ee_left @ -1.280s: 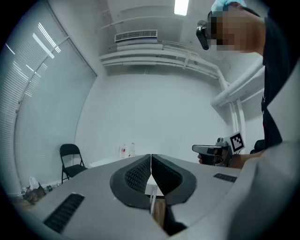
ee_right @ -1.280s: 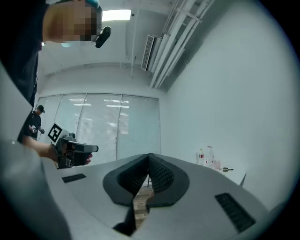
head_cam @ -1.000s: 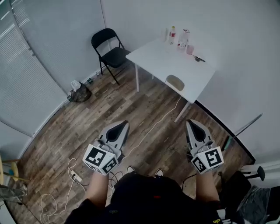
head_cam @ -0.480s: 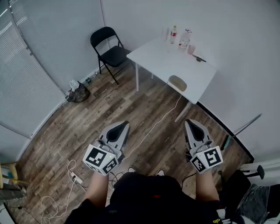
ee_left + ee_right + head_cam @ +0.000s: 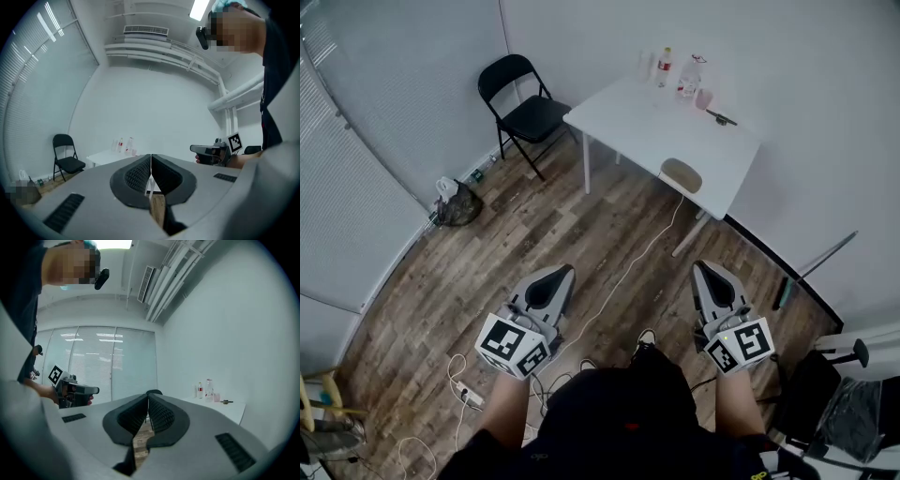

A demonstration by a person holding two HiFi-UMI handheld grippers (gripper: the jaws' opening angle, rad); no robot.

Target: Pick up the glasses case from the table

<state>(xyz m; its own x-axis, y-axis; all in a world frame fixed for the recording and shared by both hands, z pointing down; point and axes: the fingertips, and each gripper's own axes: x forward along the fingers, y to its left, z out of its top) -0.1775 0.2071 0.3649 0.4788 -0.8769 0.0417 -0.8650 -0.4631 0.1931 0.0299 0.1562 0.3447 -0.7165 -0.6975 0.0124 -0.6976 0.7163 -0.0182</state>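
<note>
A tan oval glasses case [image 5: 681, 174] lies at the near edge of the white table [image 5: 628, 120], far ahead of both grippers. My left gripper [image 5: 562, 272] is held level over the wood floor, jaws shut with nothing between them; its pads meet in the left gripper view [image 5: 151, 157]. My right gripper [image 5: 702, 269] is level beside it, also shut and empty, as the right gripper view shows [image 5: 147, 395]. The table shows small in the left gripper view [image 5: 104, 156] and in the right gripper view [image 5: 228, 409].
Bottles and a pink cup [image 5: 686, 82] stand at the table's far edge, with a dark small item [image 5: 721, 118] beside them. A black folding chair [image 5: 521, 108] stands left of the table. A white cable [image 5: 630, 267] runs across the floor, and a bag [image 5: 456, 206] lies by the blinds.
The person has stepped toward the table, one shoe now forward. Both grippers sit slightly lower in the head view and stay shut. Chair and bag have drifted left in the frame.
</note>
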